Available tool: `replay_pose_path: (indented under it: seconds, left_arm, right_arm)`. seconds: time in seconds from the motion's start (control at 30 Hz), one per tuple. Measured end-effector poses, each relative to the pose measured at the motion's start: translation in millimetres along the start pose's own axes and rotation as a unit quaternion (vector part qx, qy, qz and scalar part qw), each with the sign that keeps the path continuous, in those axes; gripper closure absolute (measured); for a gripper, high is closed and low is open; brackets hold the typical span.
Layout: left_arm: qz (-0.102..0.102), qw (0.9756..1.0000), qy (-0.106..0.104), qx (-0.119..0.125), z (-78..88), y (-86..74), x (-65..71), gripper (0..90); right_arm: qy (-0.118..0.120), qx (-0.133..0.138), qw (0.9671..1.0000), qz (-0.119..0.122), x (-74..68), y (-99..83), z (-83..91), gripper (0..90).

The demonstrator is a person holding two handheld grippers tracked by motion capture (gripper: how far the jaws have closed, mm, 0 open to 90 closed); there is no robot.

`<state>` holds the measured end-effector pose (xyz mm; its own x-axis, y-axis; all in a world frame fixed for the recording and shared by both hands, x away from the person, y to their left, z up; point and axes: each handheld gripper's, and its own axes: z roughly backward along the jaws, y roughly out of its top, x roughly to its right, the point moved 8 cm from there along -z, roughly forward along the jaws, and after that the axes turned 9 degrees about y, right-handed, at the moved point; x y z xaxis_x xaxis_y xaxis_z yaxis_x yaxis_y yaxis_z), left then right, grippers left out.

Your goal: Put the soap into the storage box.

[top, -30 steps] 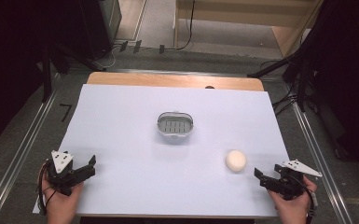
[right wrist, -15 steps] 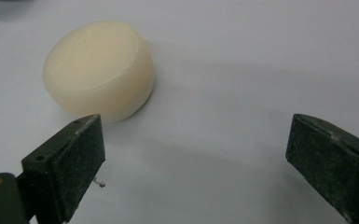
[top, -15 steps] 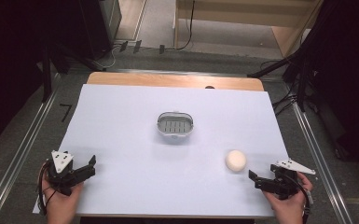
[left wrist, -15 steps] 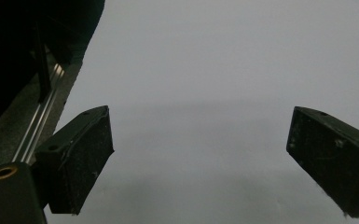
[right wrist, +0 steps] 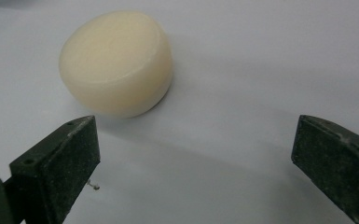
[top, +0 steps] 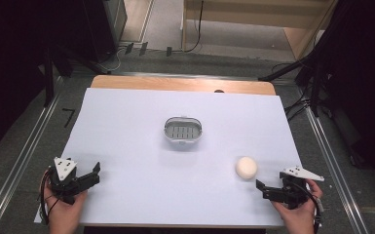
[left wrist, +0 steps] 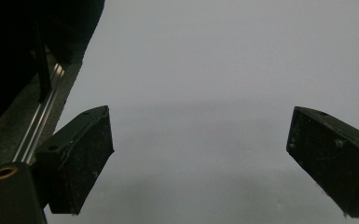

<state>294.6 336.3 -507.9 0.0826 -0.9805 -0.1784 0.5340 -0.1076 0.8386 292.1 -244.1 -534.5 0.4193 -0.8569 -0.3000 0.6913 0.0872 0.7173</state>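
With the soap [top: 246,167] lying on the tabletop [top: 126,126] at about eleven o'clock of the right tongs [top: 260,189], whose jaws have just been opening wide and hold nothing, the approach is in hand; next they must advance to straddle it, while the left tongs [top: 95,174] gape empty.

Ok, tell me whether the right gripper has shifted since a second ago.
Yes, slightly: the right gripper has edged leftward, toward the cream soap bar, which has stayed put. Its jaws have just been opening, with nothing between them.

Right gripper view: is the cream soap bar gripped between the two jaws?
No, the soap bar lies on the white sheet ahead of the open right gripper.
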Motion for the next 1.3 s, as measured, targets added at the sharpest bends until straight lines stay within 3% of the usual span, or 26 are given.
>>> replay_pose_path:
  seconds: [0.83,1.07,1.3]
  left_arm:
    - [0.0,1.0,0.0,0.0,-0.1,0.0,-0.1,7.7]
    - [0.001,1.0,0.0,0.001,0.1,0.1,-0.1,7.7]
    - [0.0,1.0,0.002,0.001,0.1,0.0,-0.1,7.7]
  right_arm:
    - [0.022,-0.017,0.9994,0.019,-24.1,3.1,-21.2,0.8]
    - [0.027,-0.008,0.9994,0.021,-33.8,9.8,-30.6,1.2]
    - [0.015,0.006,0.9998,0.012,-35.1,20.6,-42.2,4.3]
